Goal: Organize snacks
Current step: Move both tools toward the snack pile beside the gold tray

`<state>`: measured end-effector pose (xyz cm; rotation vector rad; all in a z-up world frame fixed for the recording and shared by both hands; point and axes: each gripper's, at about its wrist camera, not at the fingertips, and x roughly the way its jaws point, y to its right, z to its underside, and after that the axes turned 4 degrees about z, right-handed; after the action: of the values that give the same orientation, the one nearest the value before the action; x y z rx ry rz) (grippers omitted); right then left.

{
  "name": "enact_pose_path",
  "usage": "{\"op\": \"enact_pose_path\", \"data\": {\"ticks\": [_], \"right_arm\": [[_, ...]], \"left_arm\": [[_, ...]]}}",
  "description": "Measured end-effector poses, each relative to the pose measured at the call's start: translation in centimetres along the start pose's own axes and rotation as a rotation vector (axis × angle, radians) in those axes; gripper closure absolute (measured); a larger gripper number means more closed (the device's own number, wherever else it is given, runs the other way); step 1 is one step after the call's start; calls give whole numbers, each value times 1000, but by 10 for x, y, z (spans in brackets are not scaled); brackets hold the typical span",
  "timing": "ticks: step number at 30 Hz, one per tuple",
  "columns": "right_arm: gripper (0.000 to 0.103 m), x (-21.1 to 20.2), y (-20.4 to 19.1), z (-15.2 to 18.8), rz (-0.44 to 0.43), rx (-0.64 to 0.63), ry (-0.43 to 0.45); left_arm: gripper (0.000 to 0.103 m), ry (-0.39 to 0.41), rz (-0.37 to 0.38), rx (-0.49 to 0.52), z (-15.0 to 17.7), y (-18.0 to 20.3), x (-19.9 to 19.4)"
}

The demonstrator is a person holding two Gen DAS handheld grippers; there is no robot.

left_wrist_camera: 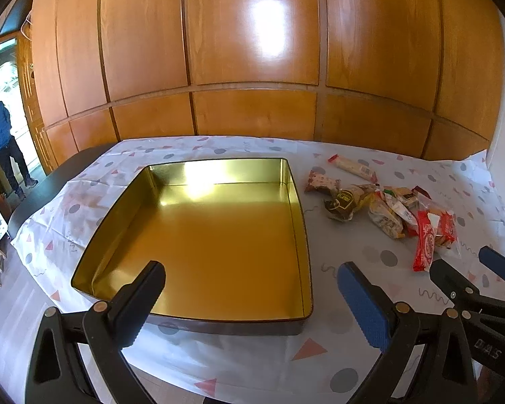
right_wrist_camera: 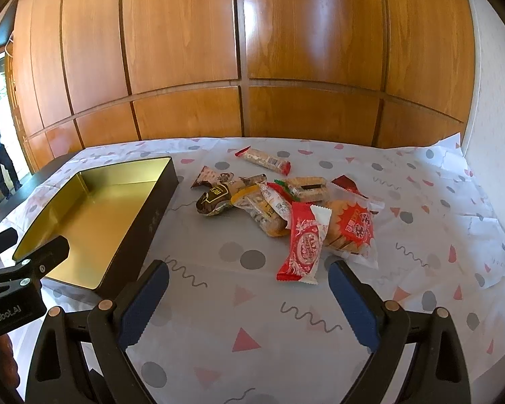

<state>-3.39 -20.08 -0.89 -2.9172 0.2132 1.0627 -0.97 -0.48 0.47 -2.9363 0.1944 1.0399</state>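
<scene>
Both grippers are held wide apart, nothing gripped: left gripper (left_wrist_camera: 250, 289) over the gold tin (left_wrist_camera: 124, 198), right gripper (right_wrist_camera: 249, 289) with the snack pile (right_wrist_camera: 286, 208) at 12 o'clock.

The tin (left_wrist_camera: 219, 235) is glossy gold metal inside, the wall panels (right_wrist_camera: 185, 50) varnished shiny wood, the tablecloth (right_wrist_camera: 421, 235) thin creased plastic, the wrappers (right_wrist_camera: 303, 245) glossy film.

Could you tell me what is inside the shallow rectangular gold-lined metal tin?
Nothing: the shallow rectangular gold-lined metal tin shows only its bare gold floor and walls. The left gripper covers just the near edge.
</scene>
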Motion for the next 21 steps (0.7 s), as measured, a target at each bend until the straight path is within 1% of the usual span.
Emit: {"op": "enact_pose_path", "data": {"ticks": [7,12,21], "right_arm": [[6,13,7,1,1,20,-23],[6,22,8,1,-1,22,-45],[6,17,3,2,3,11,-33]], "left_arm": [[0,-22,9,33,2,9,9],[0,-20,26,51,3,15,10],[0,-22,45,55,7,16,7]]}}
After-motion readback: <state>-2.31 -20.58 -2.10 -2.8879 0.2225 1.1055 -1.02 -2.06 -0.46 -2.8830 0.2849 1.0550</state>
